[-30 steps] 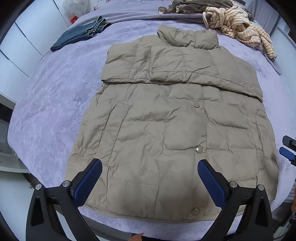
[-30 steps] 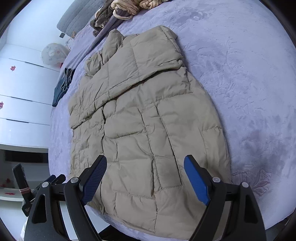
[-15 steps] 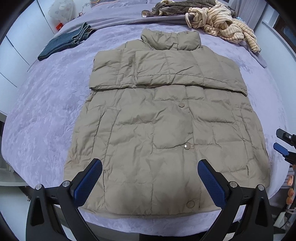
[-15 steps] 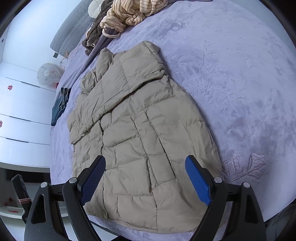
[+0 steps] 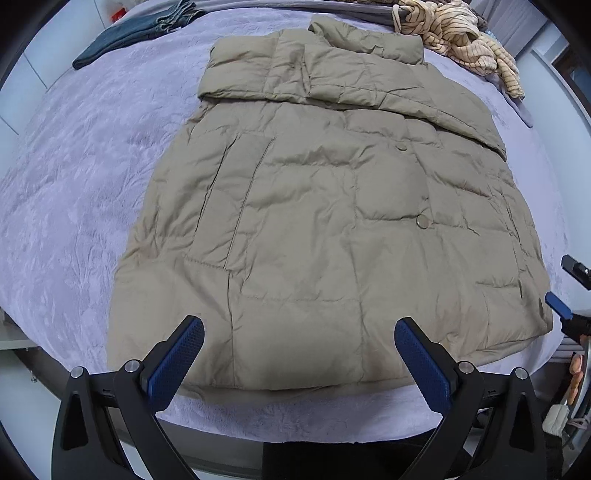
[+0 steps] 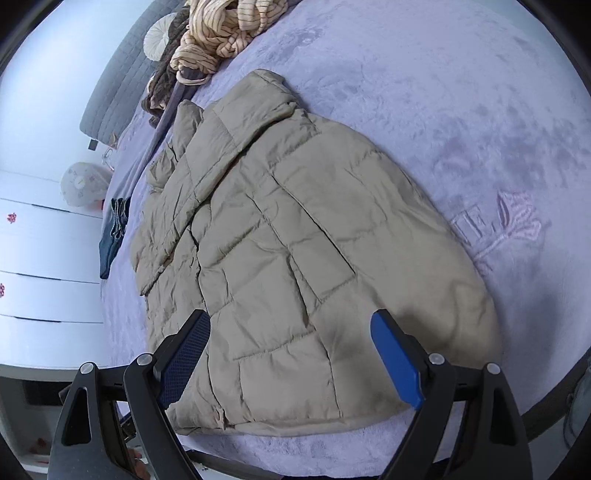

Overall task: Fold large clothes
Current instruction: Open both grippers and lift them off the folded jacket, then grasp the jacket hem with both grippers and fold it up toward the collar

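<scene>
Khaki puffer jacket (image 5: 332,221) flat on bed (image 5: 74,184), sleeves folded in. Left hand-held gripper (image 5: 299,354) and right hand-held gripper (image 6: 291,350) both spread, empty, at lower frame. Best pinch both hem corners evenly before folding upward.

Lavender bedspread (image 5: 85,155); folded jeans (image 5: 125,35); striped garment (image 5: 461,40); white cabinets (image 6: 40,266).
</scene>
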